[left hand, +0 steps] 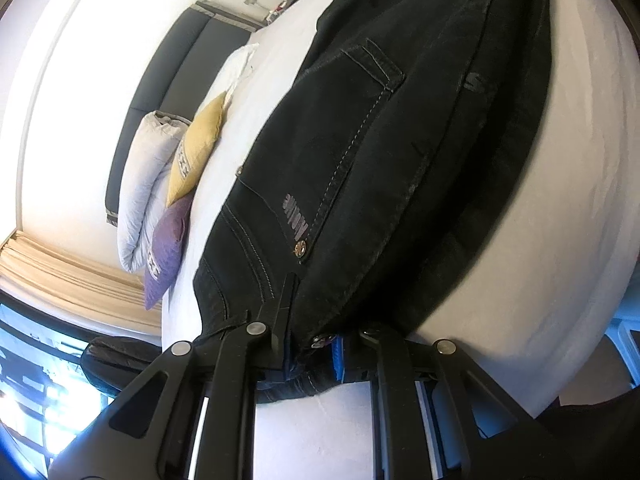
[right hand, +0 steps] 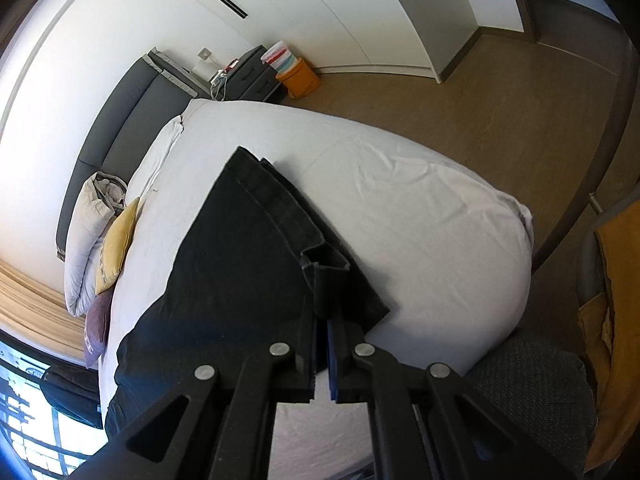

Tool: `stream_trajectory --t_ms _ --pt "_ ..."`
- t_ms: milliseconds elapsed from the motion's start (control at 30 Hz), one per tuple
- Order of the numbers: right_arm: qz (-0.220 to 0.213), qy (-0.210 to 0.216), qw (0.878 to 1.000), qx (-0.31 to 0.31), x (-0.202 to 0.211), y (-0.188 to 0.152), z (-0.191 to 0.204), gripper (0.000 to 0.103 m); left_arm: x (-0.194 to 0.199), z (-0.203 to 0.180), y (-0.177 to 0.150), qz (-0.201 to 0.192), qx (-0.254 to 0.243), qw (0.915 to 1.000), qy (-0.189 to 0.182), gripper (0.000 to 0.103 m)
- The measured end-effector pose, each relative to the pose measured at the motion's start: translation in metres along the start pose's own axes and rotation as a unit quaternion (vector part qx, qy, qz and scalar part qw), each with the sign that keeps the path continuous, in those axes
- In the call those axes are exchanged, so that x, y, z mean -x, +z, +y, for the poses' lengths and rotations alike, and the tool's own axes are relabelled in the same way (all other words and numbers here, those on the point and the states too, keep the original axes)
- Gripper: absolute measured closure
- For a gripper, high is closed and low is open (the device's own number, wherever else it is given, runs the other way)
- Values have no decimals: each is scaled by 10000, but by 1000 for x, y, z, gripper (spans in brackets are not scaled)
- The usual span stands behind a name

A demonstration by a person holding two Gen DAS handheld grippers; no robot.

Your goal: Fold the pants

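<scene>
Black denim pants (left hand: 384, 152) lie on the white bed (left hand: 560, 184). In the left wrist view I see the waist end with a back pocket, rivets and stitching. My left gripper (left hand: 316, 320) is shut on the waistband at the bed's near edge. In the right wrist view the pants (right hand: 240, 264) show their leg end, with the hems toward the far side. My right gripper (right hand: 326, 312) is shut on a folded edge of the leg fabric and holds it slightly raised off the bed (right hand: 420, 216).
A yellow pillow (right hand: 118, 240), a purple pillow (right hand: 98, 330) and a folded white duvet (right hand: 86, 236) lie along the dark headboard (right hand: 120, 120). A nightstand (right hand: 252, 76) and an orange basket (right hand: 300, 80) stand beyond. A chair with orange cloth (right hand: 616, 320) is at right.
</scene>
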State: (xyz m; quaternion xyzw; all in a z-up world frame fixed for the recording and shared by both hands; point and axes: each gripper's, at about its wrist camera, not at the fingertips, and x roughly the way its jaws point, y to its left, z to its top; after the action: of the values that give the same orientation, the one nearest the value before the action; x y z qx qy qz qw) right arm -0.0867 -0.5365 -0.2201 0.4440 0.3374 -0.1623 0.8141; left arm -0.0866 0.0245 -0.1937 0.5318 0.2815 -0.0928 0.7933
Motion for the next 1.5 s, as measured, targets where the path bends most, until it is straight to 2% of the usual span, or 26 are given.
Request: stream_trajectory --t_ms 167,267,367,467,600,767,800,833,867,900,933,967,1033,1100,1167,1267,1333,1400,1467,1500 --pt "47 -35 10000 21 -5 -1 -2 99 10 -11 -7 -98 -197 9995 241 91" --pt "35 -88 9999 105 -6 -2 1 99 11 -12 -9 -94 -127 9995 266 91" --pt "47 -92 9999 119 -5 -2 2 99 6 -14 -13 -29 -108 9999 117 91" --pt "78 -102 9997 189 -6 -3 3 99 5 -16 -13 -68 -175 9995 273 91" --pt "90 -222 9989 391 -5 -3 9 100 9 -17 -14 -94 -228 9988 431 89" --pt "139 -206 9991 351 -2 -1 8 98 18 -14 -15 -72 -444 9978 482 83" --pt "161 -210 9991 333 0 0 8 95 20 -14 -15 -81 -512 9973 518 77" --pt "157 -235 9990 342 2 1 8 93 21 -12 -18 -81 -537 9970 557 59" --pt "146 -266 9989 367 4 2 9 90 25 -6 -23 -94 -516 9961 709 48" --pt "140 -329 9987 375 8 3 8 80 28 -1 -25 -114 -450 9960 768 30" --pt "122 -435 9983 364 11 5 7 72 32 8 -30 -115 -330 9968 713 19" --pt "115 -535 9980 329 14 6 4 54 35 15 -33 -82 -260 9974 663 16" --pt "40 -666 9976 173 27 8 -3 52 41 25 -36 -42 -179 9976 667 16" --pt "-155 -593 9975 344 43 14 4 52 48 39 -27 -72 89 9982 582 16" --pt "-266 -288 9977 557 51 22 23 52 51 50 -11 -163 461 9979 416 15" --pt "-13 601 9935 969 40 27 68 52 36 68 28 -143 1383 9899 -264 15" --pt "228 872 9878 1271 24 22 90 52 16 70 55 -111 1749 9825 -635 15" --pt "511 903 9856 1337 2 13 96 52 -2 68 70 -38 1981 9763 -874 15" --pt "959 532 9880 1089 -28 5 78 52 -23 62 81 169 2131 9707 -1097 15" --pt "1111 320 9885 978 -37 2 67 64 -34 60 82 292 2292 9646 -1268 15"
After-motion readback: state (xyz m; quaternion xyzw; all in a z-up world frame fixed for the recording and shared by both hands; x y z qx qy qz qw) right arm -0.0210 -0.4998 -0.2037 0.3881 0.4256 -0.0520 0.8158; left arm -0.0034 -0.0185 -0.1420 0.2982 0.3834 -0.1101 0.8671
